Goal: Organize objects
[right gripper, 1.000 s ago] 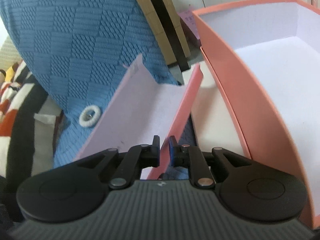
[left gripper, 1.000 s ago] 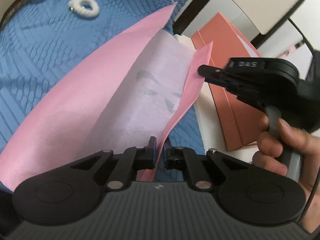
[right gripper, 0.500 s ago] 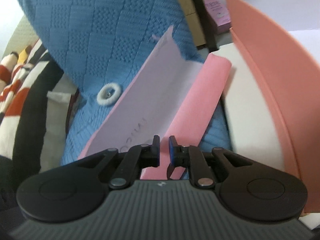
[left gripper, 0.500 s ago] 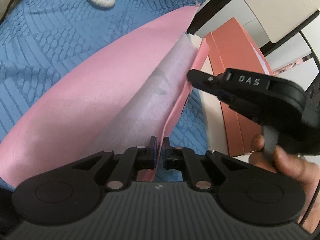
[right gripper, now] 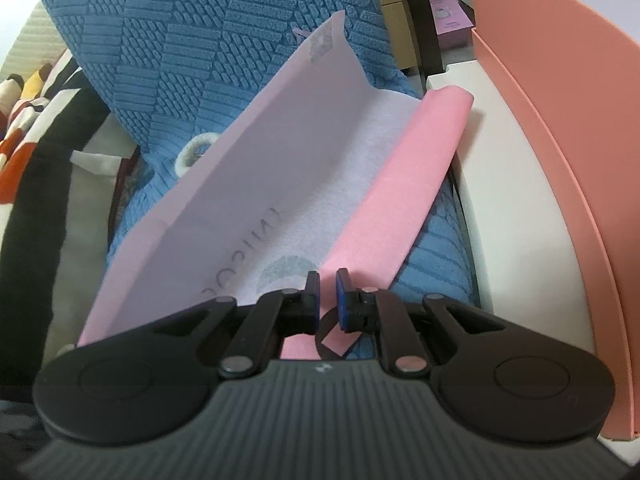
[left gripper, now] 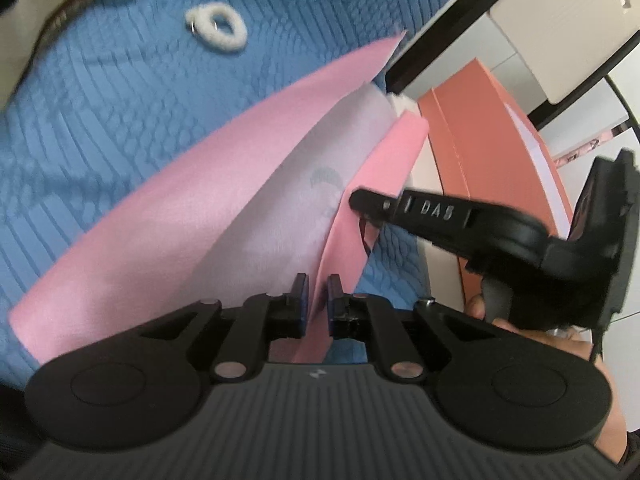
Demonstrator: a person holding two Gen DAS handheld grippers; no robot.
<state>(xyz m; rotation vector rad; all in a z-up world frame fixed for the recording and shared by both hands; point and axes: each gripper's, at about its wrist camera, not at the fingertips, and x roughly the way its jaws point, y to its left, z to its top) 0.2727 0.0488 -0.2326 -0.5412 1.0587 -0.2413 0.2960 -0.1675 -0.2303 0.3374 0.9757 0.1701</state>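
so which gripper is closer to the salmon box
Right. The right gripper pinches the pink cloth's edge on the side toward the salmon box; the left gripper holds the same edge further from it.

A blue textured blanket covers the soft surface, with striped bedding beside it. Past its edge stand a dark frame and pale cabinet panels.

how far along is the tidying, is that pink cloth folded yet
Nothing looks finished. In hand: the left hand-held gripper and right hand-held gripper are both shut on one edge of the pink cloth, turned over its pale underside. Left: finishing the fold; the white hair tie lies loose on the blue blanket, and the orange box shows nothing inside.
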